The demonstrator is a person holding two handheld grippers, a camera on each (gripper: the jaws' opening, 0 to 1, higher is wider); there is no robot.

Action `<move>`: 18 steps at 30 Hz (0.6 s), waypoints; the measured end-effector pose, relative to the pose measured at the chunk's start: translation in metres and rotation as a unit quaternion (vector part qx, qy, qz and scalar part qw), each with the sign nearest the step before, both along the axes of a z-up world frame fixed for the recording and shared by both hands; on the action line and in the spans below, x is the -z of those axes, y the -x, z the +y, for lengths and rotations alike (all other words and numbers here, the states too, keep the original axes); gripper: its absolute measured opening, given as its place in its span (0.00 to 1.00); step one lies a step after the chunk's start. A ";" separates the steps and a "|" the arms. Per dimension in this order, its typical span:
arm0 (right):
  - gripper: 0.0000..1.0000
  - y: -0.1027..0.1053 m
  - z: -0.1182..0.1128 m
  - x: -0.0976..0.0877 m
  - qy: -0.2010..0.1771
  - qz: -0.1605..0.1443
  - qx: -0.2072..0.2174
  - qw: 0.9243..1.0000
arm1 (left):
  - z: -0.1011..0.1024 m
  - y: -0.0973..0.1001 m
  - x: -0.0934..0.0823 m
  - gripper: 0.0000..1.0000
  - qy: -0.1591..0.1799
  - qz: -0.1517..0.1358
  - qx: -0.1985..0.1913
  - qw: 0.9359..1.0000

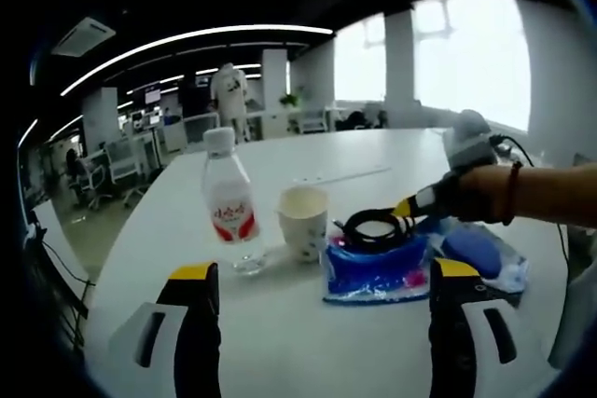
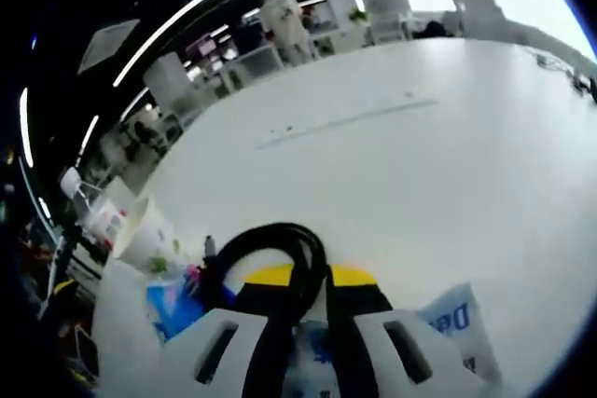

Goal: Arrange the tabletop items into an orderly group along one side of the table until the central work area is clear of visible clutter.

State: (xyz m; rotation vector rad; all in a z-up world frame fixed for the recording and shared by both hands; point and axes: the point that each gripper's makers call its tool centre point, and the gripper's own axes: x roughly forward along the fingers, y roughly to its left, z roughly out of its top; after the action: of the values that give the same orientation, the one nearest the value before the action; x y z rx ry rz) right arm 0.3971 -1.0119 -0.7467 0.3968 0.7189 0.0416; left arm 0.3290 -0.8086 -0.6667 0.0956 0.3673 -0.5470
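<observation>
1. The left gripper view looks over a big white round table (image 1: 308, 342) in a large office.
2. The left gripper (image 1: 317, 277) sits low over the table. Its two black jaws with yellow tips are wide apart, with nothing between them.
3. A clear plastic water bottle with a white cap and a red and white label (image 1: 229, 202) stands upright on the table.
4. Just beside the bottle, on its right, stands a white paper cup (image 1: 303, 221).
5. Next to the cup lies a blue plastic pack with pink marks (image 1: 373, 272), flat on the table.
6. A coiled black cable (image 1: 373, 227) is on top of the blue pack.
7. The right gripper (image 1: 410, 207) comes in from the right, held by a person's hand (image 1: 480, 195) with a dark wrist band. Its yellow tip is at the cable.
8. In the right gripper view, the right gripper's jaws are closed on the black cable loop, pinching it tight between them.
9. The cup and blue pack show at the lower left there.
</observation>
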 end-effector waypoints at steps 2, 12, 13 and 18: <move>0.03 0.000 0.002 -0.003 -0.006 -0.004 0.000 1.000 | 0.000 0.001 0.001 0.92 -0.003 0.002 0.001 1.000; 0.02 -0.007 0.015 -0.020 -0.048 -0.029 -0.004 0.998 | 0.007 0.000 -0.001 0.90 -0.002 -0.001 -0.008 1.000; 0.02 -0.007 0.015 -0.022 -0.050 -0.030 -0.004 0.998 | 0.007 -0.001 -0.001 0.90 -0.002 -0.001 -0.009 1.000; 0.00 -0.007 0.023 -0.042 -0.082 -0.053 -0.004 0.995 | 0.010 -0.002 -0.004 0.89 -0.002 -0.006 -0.014 1.000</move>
State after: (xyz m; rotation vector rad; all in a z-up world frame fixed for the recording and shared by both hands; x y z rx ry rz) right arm 0.4044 -0.9884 -0.7045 0.5447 0.6143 0.1287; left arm 0.3310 -0.7985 -0.6631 0.0980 0.3571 -0.5174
